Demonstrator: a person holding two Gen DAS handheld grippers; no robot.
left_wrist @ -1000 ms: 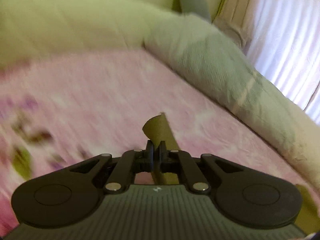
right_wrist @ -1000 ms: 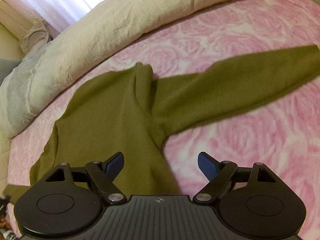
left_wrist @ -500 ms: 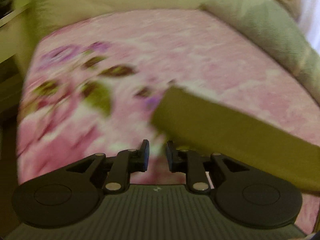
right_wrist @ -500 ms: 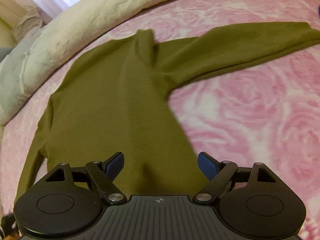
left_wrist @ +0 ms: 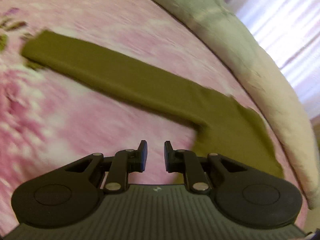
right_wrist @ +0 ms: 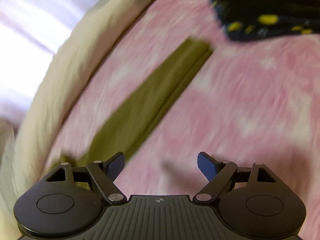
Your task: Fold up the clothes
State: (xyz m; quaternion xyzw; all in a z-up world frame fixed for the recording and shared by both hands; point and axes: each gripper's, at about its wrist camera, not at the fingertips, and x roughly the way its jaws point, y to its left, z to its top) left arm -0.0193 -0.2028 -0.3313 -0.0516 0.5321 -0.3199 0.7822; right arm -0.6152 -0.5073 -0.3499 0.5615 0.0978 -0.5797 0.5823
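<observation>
Garment: an olive long-sleeved top (left_wrist: 230, 124) lies flat on the bed, with its body toward the rolled duvet, so the cloth is spread and ready for folding.
Left sleeve: it (left_wrist: 112, 74) stretches straight across the bedspread away from the body, cuff at the far end; laid out like this, I judge it is meant to be folded back over the body.
Right sleeve: in the right wrist view it (right_wrist: 152, 100) runs long and narrow toward the far cuff, parallel to the duvet; a lengthwise crease shows along it.
Left claw: its (left_wrist: 155, 156) jaws stand a little apart and are closing, with nothing between them, only bedspread below; it hangs just beside the underarm, apart from the cloth.
Right claw: it (right_wrist: 161, 166) is wide apart and empty, over bare bedspread just beside the sleeve's near end, probably lining up for a grasp.
Bed: the pink rose-print bedspread (left_wrist: 84, 120) serves as the folding surface.
Duvet: a cream roll (left_wrist: 260, 64) pushed to the bed's edge, leaving room.
Other item: a dark cloth with yellow marks (right_wrist: 266, 12) at the far corner, blurred; what it is cannot be told.
Stage: judged early, with no fold yet made.
</observation>
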